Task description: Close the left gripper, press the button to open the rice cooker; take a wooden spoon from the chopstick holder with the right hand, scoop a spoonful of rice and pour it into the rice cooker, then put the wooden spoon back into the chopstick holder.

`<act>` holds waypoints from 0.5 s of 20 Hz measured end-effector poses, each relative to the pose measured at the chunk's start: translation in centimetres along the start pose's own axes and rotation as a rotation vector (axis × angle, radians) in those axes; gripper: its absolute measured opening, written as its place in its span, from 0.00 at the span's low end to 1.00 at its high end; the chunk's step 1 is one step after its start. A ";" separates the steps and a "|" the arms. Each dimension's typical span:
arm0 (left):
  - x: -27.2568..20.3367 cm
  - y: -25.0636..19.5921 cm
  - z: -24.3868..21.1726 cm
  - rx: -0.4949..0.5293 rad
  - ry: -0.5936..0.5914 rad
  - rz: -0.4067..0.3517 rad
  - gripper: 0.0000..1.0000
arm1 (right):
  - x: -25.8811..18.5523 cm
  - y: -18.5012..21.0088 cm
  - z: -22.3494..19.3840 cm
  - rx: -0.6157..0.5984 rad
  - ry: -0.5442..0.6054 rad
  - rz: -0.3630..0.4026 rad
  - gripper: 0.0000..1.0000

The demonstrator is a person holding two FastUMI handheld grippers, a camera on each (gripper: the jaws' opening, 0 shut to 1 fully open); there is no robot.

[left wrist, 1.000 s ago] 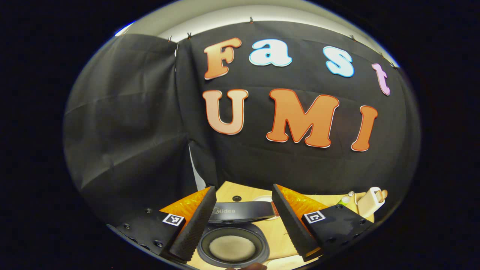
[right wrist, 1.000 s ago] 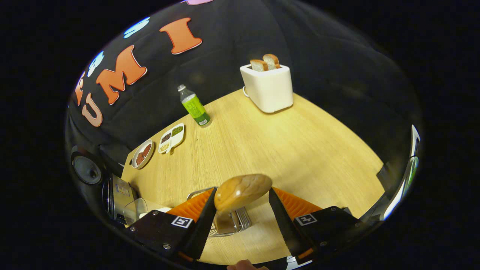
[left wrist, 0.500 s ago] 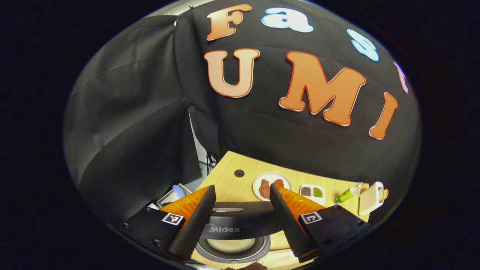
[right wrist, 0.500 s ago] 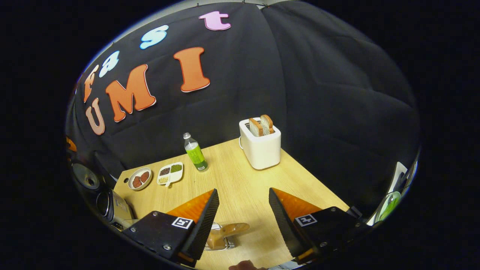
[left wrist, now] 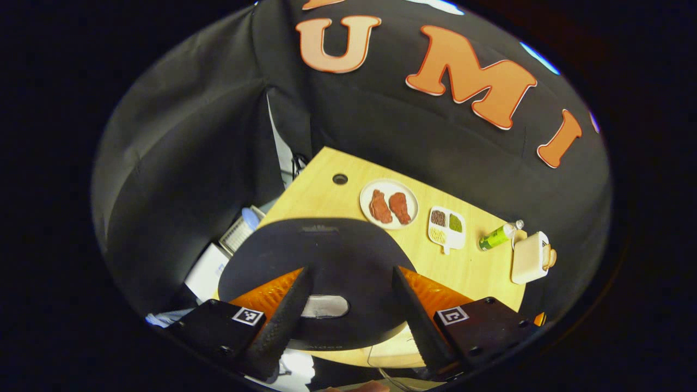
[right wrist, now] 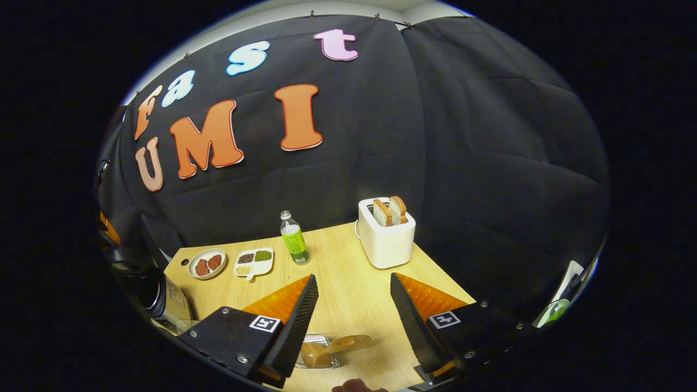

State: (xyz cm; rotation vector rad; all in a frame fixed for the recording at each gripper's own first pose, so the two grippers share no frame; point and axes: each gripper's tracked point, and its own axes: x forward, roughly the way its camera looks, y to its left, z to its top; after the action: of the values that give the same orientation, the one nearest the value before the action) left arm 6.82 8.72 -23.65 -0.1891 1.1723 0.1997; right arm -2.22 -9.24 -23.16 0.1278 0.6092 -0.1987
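The black, round-lidded rice cooker point(left wrist: 321, 261) sits at the near left end of the pale wooden bench point(left wrist: 468, 267), its lid down, seen from above in the left gripper view. The left gripper point(left wrist: 348, 321) hangs over the lid with its jaws apart and nothing between them. In the right gripper view, the brown wooden spoon point(right wrist: 340, 344) stands in the wire chopstick holder point(right wrist: 320, 353) at the bench's near edge, its bowl uppermost. The right gripper point(right wrist: 351, 321) hovers above it, jaws apart, touching neither. Farther back along the bench stand a round white plate of red meat point(right wrist: 206, 263), a white divided dish of beans point(right wrist: 254, 261), a clear bottle with a green label point(right wrist: 293, 238) and a white toaster point(right wrist: 386, 239) holding two bread slices point(right wrist: 389, 211).
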 end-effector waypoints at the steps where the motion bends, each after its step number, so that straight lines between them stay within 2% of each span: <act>1: 0.6 0.3 -1.2 -0.037 0.042 -0.008 0.99 | 0.0 0.4 0.1 -0.010 -0.006 0.008 0.84; 3: 2.4 1.3 -2.4 -0.087 0.129 -0.014 0.98 | -0.2 1.3 0.2 -0.030 -0.016 0.026 0.84; 4: 3.0 1.4 -3.1 -0.110 0.166 -0.020 0.93 | -0.3 1.8 0.2 -0.039 -0.020 0.036 0.84; 5: 3.9 1.6 -4.1 -0.123 0.199 -0.024 0.92 | -0.4 2.2 0.1 -0.049 -0.021 0.046 0.84; 6: 4.6 1.9 -4.8 -0.138 0.230 -0.023 0.96 | -0.5 2.6 0.1 -0.059 -0.022 0.054 0.84; 10: 7.1 2.5 -7.3 -0.175 0.323 -0.011 0.92 | -0.9 3.7 -0.1 -0.095 -0.022 0.073 0.84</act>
State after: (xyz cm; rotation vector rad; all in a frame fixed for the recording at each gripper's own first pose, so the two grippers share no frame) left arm 2.34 9.76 -33.11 -0.3924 1.4752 0.2688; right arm -2.15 -5.46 -22.54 0.0562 0.5899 -0.1006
